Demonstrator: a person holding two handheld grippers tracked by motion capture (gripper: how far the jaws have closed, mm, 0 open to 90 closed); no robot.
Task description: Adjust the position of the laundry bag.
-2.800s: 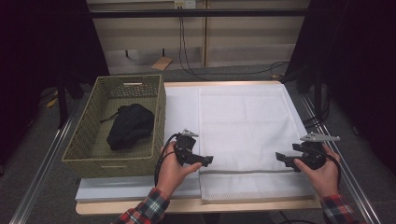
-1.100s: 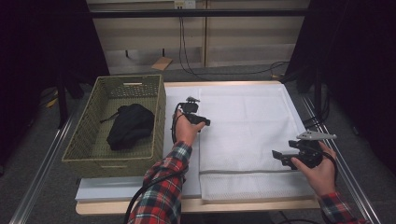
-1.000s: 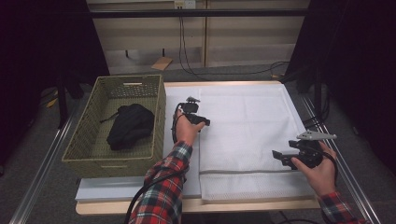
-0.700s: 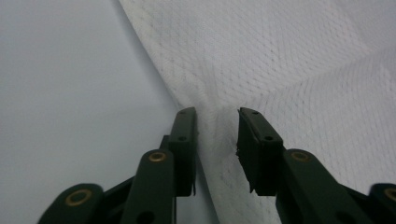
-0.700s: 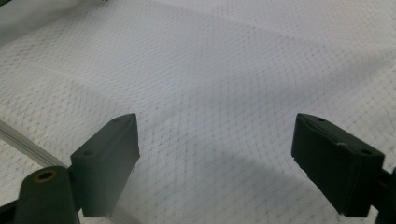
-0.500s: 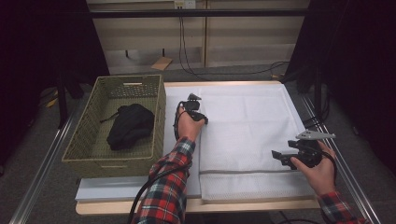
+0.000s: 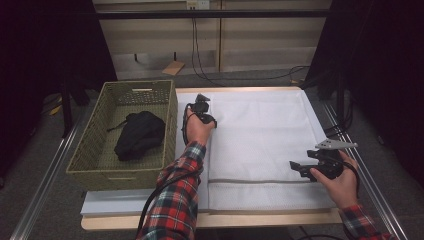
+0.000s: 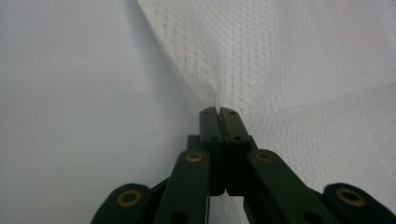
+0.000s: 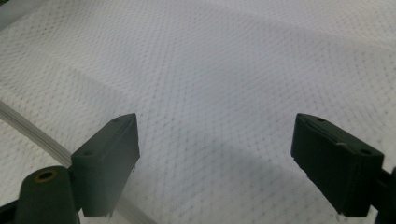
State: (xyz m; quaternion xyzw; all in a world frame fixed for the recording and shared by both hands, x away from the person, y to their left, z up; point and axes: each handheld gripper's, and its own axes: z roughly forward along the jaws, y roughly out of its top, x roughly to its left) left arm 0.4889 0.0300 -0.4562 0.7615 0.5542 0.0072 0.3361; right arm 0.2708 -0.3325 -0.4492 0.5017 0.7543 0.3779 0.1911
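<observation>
A white mesh cloth (image 7: 260, 135) lies spread flat on the table, with a grey stripe (image 7: 260, 181) near its front hem. My left gripper (image 7: 212, 120) is at the cloth's left edge, toward the far side. Its jaws have just been closing, and in the left gripper view they (image 8: 218, 112) are shut on a pinched-up fold of the cloth (image 8: 303, 70). My right gripper (image 7: 296, 168) hovers over the cloth's right front part, by the stripe. In the right gripper view it (image 9: 215, 140) stands wide open above the mesh (image 9: 210, 70), with nothing between its fingers.
A woven basket (image 7: 170, 115) stands at the table's left, close beside the left hand, with a black garment (image 7: 137, 135) inside. Under the cloth a white board (image 7: 100, 205) shows at the front left. Metal rails run along both table sides.
The left hand went from the cloth's front edge up along its left edge, away from the person, then crept slightly farther. Its jaws came together on the cloth. The right gripper stayed put.
</observation>
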